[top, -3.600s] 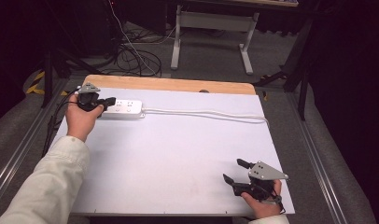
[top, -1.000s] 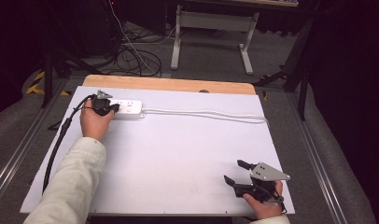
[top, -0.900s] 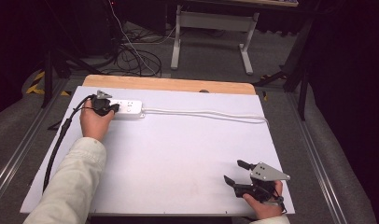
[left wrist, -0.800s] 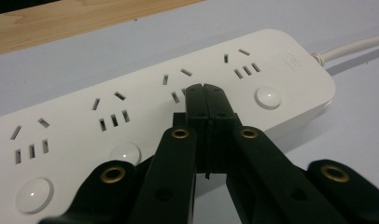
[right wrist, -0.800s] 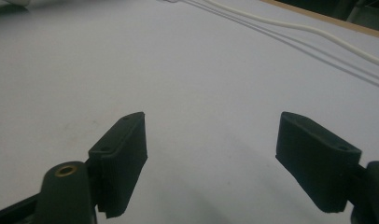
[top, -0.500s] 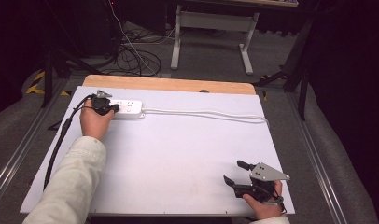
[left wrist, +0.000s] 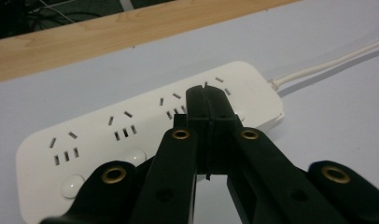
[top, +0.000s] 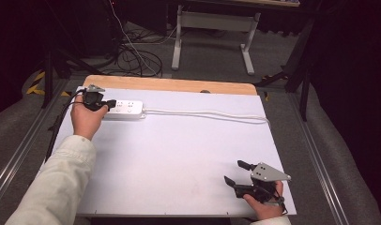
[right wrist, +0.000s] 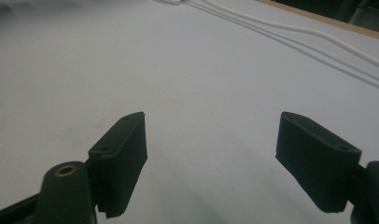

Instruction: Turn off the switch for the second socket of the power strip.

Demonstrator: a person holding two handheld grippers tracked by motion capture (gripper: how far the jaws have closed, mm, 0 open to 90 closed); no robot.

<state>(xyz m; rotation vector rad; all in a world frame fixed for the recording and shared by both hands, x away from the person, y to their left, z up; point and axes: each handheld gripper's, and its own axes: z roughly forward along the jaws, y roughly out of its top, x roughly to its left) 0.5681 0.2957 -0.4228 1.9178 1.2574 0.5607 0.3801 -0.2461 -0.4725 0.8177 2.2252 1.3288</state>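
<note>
My left gripper [left wrist: 208, 100] is clenched, jaws pressed together with nothing between them, tips over the long white plastic power strip [top: 125, 108]. The strip lies flat at the far left of the white table sheet [top: 179, 159], just short of the wooden table edge [top: 179, 85]; its white cable [top: 207, 114] runs right. My right gripper [right wrist: 211, 158] is released, jaws wide, near right, well apart from the strip.

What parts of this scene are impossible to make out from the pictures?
- Power strip: in the left gripper view, the shut left hand-held gripper covers its last socket; whether the tips touch is unclear.
- White cord: its plug end runs off the table edge, high view.
- Button markings: too small.
</note>
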